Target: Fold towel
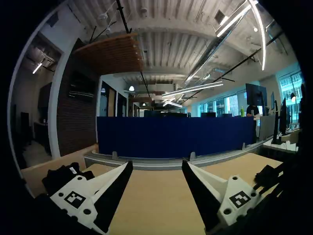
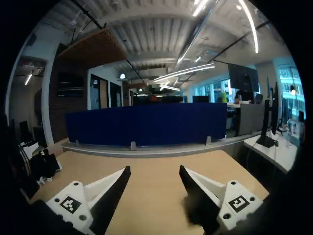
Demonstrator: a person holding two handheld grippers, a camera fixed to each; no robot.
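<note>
Jaws spread on left gripper (image 1: 157, 162) and right gripper (image 2: 154, 167), both over wooden table (image 1: 156, 207).

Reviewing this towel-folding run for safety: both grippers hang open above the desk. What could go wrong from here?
1. The left gripper and right gripper look level at the blue partition, not down at the desk, so a downward reach may be poorly seen.
2. Black gear at the desk's left edge could be knocked by a wide sweep.
</note>
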